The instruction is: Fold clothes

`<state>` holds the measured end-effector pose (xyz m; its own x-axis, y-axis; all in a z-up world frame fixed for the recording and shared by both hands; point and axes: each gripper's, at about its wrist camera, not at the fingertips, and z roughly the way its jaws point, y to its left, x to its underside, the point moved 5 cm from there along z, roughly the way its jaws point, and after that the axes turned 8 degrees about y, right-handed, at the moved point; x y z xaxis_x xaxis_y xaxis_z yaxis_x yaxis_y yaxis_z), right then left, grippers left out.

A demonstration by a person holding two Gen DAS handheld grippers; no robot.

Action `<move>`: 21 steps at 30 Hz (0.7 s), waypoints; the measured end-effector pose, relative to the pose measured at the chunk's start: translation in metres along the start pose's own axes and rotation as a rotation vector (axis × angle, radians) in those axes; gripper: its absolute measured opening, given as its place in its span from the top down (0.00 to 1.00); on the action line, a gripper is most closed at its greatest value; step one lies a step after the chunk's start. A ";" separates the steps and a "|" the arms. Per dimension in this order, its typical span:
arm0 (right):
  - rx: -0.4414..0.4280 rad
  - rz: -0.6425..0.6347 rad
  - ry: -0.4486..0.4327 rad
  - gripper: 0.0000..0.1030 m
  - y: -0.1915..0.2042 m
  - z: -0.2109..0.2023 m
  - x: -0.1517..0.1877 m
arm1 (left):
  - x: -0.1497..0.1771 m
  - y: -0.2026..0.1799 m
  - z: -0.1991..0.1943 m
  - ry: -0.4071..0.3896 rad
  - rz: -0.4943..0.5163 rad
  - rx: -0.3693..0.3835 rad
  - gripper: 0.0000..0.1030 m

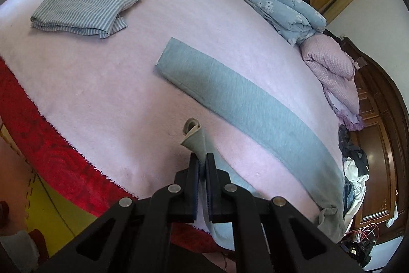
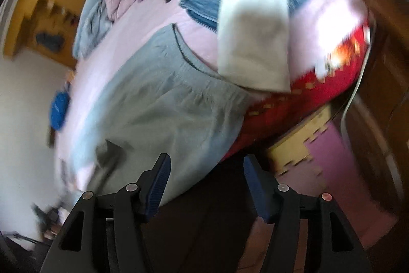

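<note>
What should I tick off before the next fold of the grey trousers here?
1. Left tongs shut on a trouser cuff: ok.
2. Right tongs gripping the grey trousers: not ok, open and empty.
3. Waistband within the right tongs' view: ok, just ahead, though blurred.
4. Other leg lying flat on the pink blanket: ok.
5. Fold path clear of the striped garment: ok, it lies apart.
6. Waistband free of the white garment: cannot tell.
</note>
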<state>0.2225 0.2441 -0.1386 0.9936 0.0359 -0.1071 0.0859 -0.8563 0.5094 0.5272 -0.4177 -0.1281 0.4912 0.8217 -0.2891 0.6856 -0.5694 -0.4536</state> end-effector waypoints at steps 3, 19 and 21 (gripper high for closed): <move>-0.035 0.039 0.021 0.42 -0.005 0.012 -0.001 | 0.001 -0.001 -0.005 -0.004 -0.008 0.003 0.97; -0.298 -0.004 -0.016 0.96 0.049 -0.004 -0.017 | -0.008 -0.003 -0.033 -0.053 -0.027 0.058 0.97; -0.312 -0.031 -0.015 0.96 0.062 -0.007 -0.025 | -0.017 -0.006 -0.044 -0.083 -0.027 0.075 0.97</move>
<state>0.2038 0.1932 -0.0986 0.9891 0.0499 -0.1383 0.1369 -0.6550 0.7431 0.5385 -0.4294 -0.0837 0.4252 0.8375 -0.3433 0.6542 -0.5464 -0.5229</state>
